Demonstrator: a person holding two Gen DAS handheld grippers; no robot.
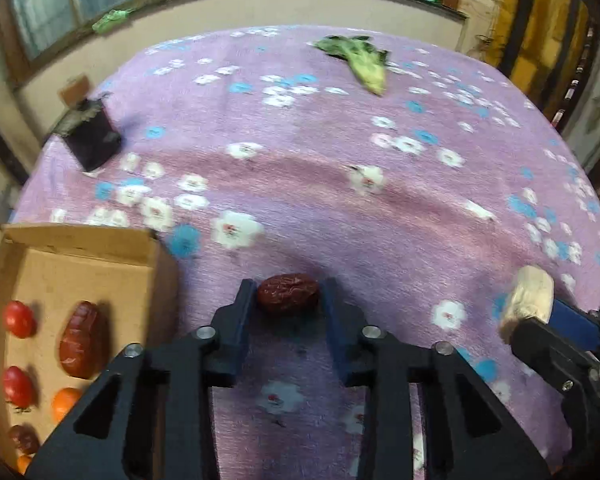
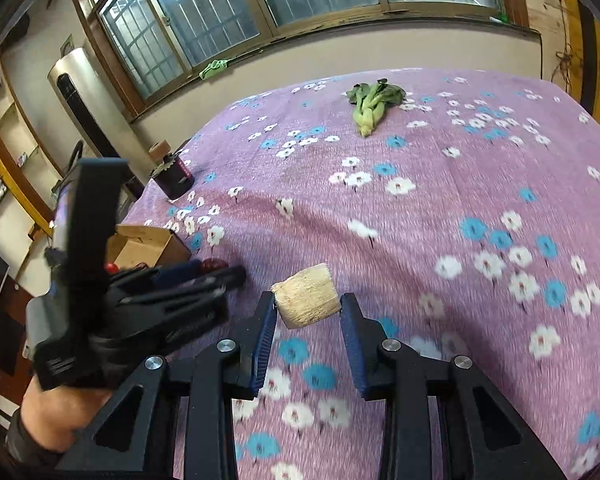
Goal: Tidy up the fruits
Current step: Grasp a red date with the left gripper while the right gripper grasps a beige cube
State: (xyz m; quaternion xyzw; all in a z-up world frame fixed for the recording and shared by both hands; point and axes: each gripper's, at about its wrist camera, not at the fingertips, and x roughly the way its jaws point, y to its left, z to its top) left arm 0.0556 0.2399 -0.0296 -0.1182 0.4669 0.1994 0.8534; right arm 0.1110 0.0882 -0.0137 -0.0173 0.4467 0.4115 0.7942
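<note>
Left claw (image 1: 288,300) clamped, angled down; right claw (image 2: 308,312) clamped.

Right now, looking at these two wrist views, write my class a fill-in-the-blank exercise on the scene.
1. The left gripper is shut on a red ____.
2. The right gripper holds a piece of ____.
3. The cardboard box lies to the ____ of the left gripper.
4. The leafy green vegetable lies on the ____ floral cloth.

Answers: date; corn cob; left; purple

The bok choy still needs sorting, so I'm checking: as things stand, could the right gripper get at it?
Probably not yet. The right gripper is shut on a piece of corn cob, and the bok choy lies far across the cloth, though nothing blocks the way.
</note>
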